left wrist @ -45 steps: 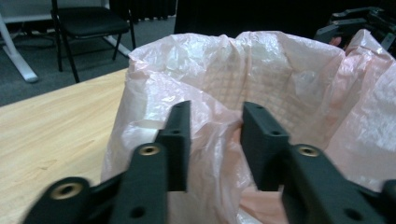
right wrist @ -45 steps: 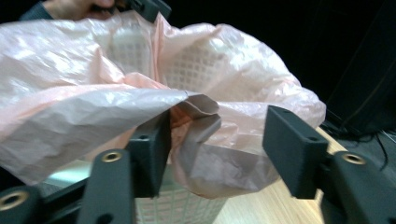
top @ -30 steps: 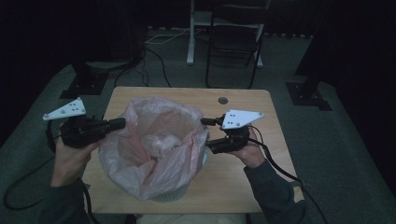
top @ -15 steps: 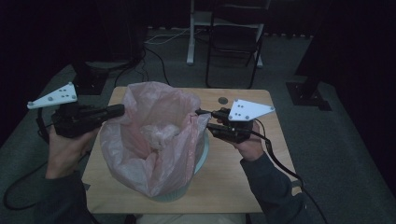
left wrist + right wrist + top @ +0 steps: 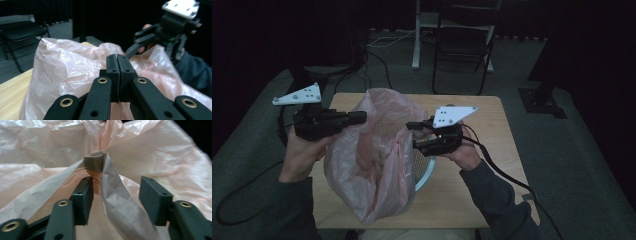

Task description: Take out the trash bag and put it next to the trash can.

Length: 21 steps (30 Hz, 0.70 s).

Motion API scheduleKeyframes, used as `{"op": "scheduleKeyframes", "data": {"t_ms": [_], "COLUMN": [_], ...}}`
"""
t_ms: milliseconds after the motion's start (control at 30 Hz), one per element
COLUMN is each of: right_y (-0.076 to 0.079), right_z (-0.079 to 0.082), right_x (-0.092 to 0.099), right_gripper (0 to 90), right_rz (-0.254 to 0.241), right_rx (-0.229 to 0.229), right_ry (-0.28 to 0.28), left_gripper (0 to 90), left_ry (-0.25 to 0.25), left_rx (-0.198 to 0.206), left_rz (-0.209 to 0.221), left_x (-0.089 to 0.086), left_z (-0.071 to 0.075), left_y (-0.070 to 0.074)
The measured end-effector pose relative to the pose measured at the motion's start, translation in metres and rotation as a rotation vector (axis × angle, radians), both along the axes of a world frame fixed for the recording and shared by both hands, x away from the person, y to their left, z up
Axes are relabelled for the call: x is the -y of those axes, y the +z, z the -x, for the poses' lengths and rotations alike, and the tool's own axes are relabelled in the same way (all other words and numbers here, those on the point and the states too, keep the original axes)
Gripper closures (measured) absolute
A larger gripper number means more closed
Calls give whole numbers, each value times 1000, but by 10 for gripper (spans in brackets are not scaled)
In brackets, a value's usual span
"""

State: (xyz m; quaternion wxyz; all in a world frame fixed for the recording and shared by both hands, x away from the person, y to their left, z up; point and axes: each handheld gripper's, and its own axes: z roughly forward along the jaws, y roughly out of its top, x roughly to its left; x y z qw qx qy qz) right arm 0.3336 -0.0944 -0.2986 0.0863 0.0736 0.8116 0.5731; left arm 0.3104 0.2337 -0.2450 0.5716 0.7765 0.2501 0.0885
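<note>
Centre of the high view: pink plastic bag [image 5: 372, 160] standing tall on a wooden table [image 5: 492, 150], draped over a white round bin [image 5: 428, 170] with just a curved sliver of rim peeking out at the bag's right; bin's body hidden by plastic. Left of centre, left gripper [image 5: 358, 117] clenched at the bag's upper left edge; in the left gripper view [image 5: 117, 68] jaws pressed flat together against pink film, though whether any film sits between them cannot be made out. Right of centre, right gripper [image 5: 411, 134] at the bag's right edge; in the right gripper view [image 5: 116, 192] jaws parted, a twisted fold of bag [image 5: 100, 165] between them, touching the left jaw. Dark, dim surroundings; black chair [image 5: 462, 45] at upper centre.
</note>
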Motion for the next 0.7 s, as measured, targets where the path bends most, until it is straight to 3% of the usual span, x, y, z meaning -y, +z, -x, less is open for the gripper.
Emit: {"op": "scheduleKeyframes", "data": {"t_ms": [67,167,233,367,533,567,700], "right_y": [2,3,7,8,8,10,12], "right_z": [-1,-2,-2,-5,-6,-5,-4], "right_x": [-6,-9,-20,-32,-41,-43,-48], "right_gripper": [422,412,345,285,249,252,308], "right_rz": [9,9,14,20,16,8,42], "right_rx": [-14,-15,-24,-34,-39,-47,-37], "right_ry": [6,17,48,67,91,104,114], "left_gripper": [888,887,887,887,887,887,887], "left_ry": [-41,-51,-78,-95,-130,-155,-185], "left_rx": [-3,-2,0,-1,-20,-43,-67], "left_rz": [5,-1,-31,-37,11,49,126], "left_x": [10,15,29,39,49,51,54], "left_z": [0,0,-1,-3,-7,-10,-13], "left_y": [5,6,10,11,6,3,1]}}
